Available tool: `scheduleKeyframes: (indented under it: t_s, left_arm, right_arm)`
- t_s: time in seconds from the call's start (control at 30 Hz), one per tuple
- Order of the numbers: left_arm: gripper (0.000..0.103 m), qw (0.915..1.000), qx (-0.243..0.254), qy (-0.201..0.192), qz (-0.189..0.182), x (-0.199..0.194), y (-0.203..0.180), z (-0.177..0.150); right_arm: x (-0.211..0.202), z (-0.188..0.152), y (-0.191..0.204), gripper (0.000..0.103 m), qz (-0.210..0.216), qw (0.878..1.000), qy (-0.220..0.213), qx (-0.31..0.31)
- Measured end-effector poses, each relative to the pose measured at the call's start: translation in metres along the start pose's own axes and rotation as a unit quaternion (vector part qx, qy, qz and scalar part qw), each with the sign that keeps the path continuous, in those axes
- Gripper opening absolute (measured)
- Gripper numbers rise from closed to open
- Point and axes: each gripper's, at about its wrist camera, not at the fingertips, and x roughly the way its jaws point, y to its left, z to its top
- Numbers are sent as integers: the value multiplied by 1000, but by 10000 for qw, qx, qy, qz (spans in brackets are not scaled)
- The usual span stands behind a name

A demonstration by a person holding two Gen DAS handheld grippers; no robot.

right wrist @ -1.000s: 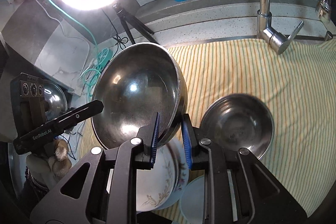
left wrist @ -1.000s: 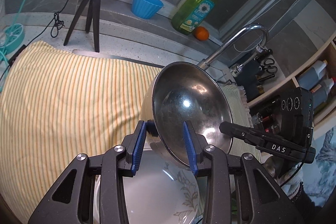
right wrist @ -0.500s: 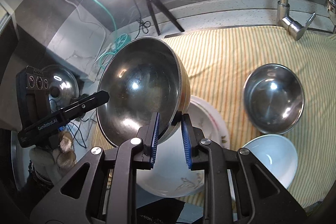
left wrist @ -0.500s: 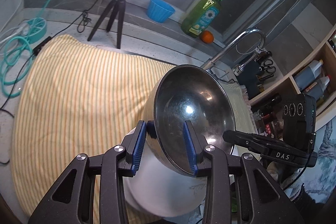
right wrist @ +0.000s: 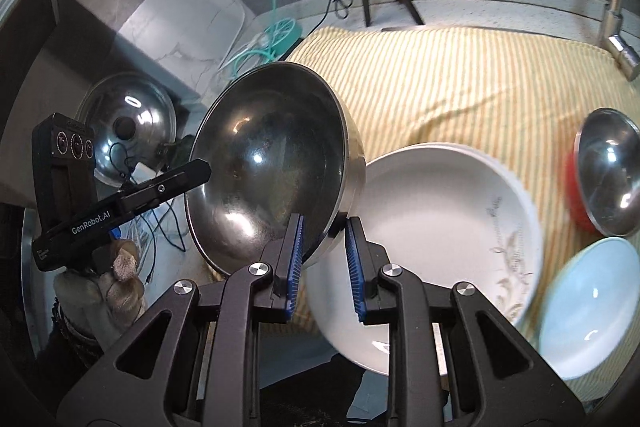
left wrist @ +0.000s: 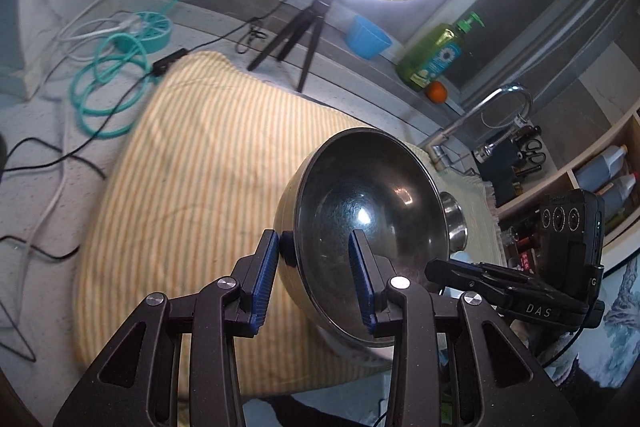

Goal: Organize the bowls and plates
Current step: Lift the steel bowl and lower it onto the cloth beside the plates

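A large steel bowl [left wrist: 368,227] hangs tilted above the yellow striped cloth [left wrist: 180,187], gripped on opposite sides of its rim. My left gripper [left wrist: 314,247] is shut on the near rim, one pad inside and one outside. My right gripper [right wrist: 323,227] is shut on the other rim of the same bowl [right wrist: 272,171]. Each gripper shows in the other's view: the right [left wrist: 434,269] and the left [right wrist: 200,169], the latter held by a gloved hand. A white flowered plate [right wrist: 440,219], a small steel bowl [right wrist: 608,171] and a pale blue bowl [right wrist: 592,311] lie to the right.
A ring light on a tripod [left wrist: 296,39], a blue cup [left wrist: 366,37], a soap bottle [left wrist: 434,57], an orange [left wrist: 436,91] and the faucet [left wrist: 480,111] line the back. Teal hose and cables [left wrist: 104,83] lie left of the cloth. A steel lid [right wrist: 128,123] sits off the counter's left.
Both grippers have carried the large steel bowl leftward across the cloth, away from the white plate. The plate and the small bowls have slid to the right in the right wrist view.
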Motion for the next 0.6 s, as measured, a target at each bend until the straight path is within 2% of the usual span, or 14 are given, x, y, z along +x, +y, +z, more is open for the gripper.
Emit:
scheduleKeyframes:
  t_s: [0.23,0.6]
  left_arm:
    - [33,9989,-395,19,262,-8,38,-14]
    - [33,9963,-679,117,506,-9,75,-30]
  right_arm:
    - [38,-2,28,22,34,9991,329,-266]
    - [78,-4,49,22,-37,9963,660,-543]
